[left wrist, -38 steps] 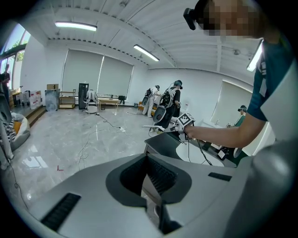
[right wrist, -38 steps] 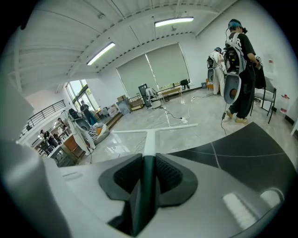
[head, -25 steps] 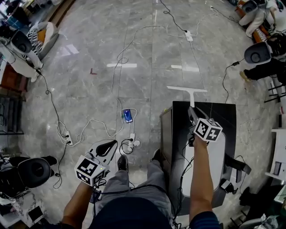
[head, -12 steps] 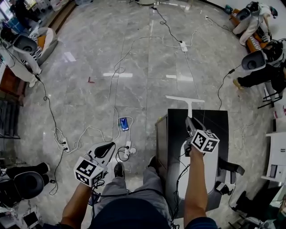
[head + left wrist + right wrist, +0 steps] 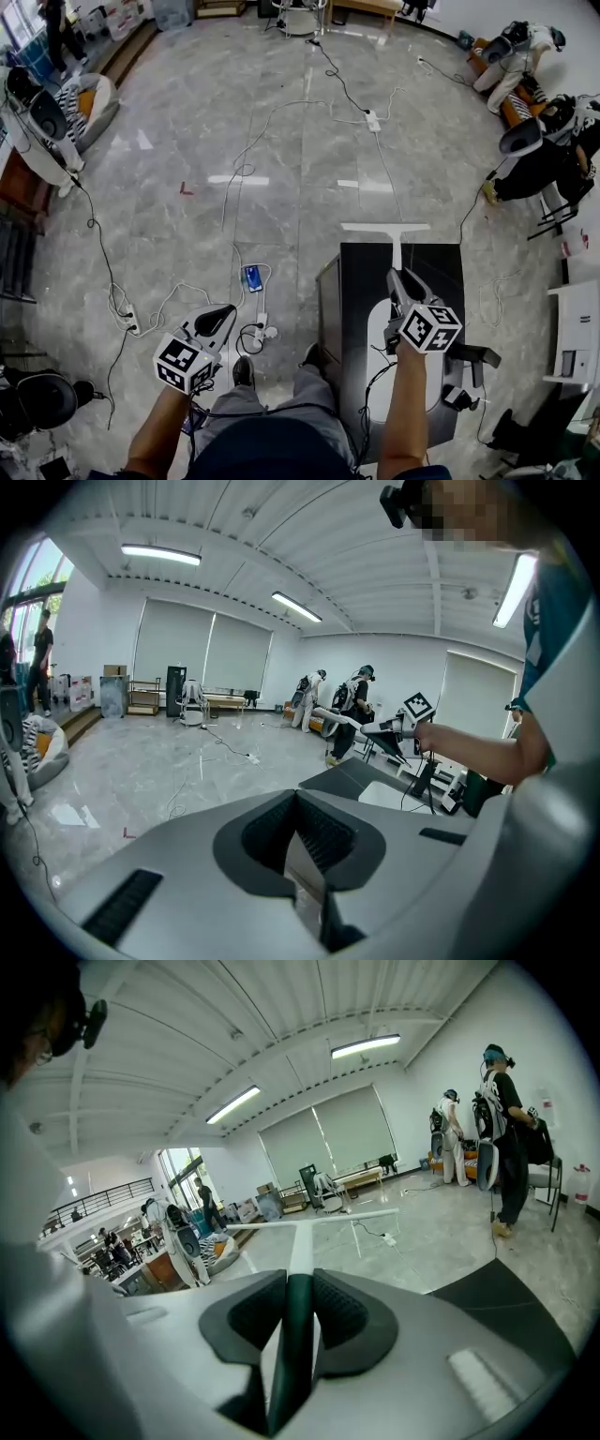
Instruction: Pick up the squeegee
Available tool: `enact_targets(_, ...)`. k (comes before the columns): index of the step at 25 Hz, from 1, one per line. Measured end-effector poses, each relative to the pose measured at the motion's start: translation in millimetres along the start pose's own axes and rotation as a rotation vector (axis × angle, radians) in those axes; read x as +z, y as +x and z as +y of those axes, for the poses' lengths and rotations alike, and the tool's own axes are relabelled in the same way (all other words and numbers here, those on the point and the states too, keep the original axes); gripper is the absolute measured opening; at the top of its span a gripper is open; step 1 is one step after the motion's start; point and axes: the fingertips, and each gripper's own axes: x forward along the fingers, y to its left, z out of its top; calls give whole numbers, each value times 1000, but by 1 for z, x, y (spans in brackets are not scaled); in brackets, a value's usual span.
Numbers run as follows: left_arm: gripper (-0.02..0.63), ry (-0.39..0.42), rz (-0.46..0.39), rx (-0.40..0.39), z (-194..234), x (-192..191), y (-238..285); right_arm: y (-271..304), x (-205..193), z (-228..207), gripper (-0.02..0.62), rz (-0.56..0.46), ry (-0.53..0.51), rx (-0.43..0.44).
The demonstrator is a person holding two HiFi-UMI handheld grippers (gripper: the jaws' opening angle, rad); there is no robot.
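Observation:
The squeegee (image 5: 386, 226) has a long white blade, a white neck and a dark handle. My right gripper (image 5: 397, 281) is shut on that handle and holds it in the air over the far edge of the black table (image 5: 445, 267), blade pointing away from me. In the right gripper view the dark handle (image 5: 296, 1335) runs between the pads and the white blade (image 5: 314, 1222) lies crosswise ahead. My left gripper (image 5: 220, 319) hangs over the floor at my left, its jaws shut with nothing in them; its tips (image 5: 295, 799) meet.
A white mat (image 5: 375, 328) lies on the table under my right arm. Cables, power strips and a phone (image 5: 252, 277) are strewn over the grey floor. People with gear stand at the far right (image 5: 534, 141). A white cabinet (image 5: 577, 328) stands right of the table.
My right gripper has risen with the squeegee, which now hangs higher above the table's far edge. The left gripper has lifted a little.

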Motion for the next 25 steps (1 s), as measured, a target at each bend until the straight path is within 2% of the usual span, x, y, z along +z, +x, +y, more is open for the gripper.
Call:
enact_targets(6,6,14,-26,-11,-10,13,-11,-44,19,28,101,-41,-61,10)
enact_targets(16,6,58,-83,-23,-18,44,-41,-109,43,57,101,-107,-92,-23)
enact_targets(25,6,66,-97,-4,-23,42,-87,-167,53,77,101,-147,-114,-58)
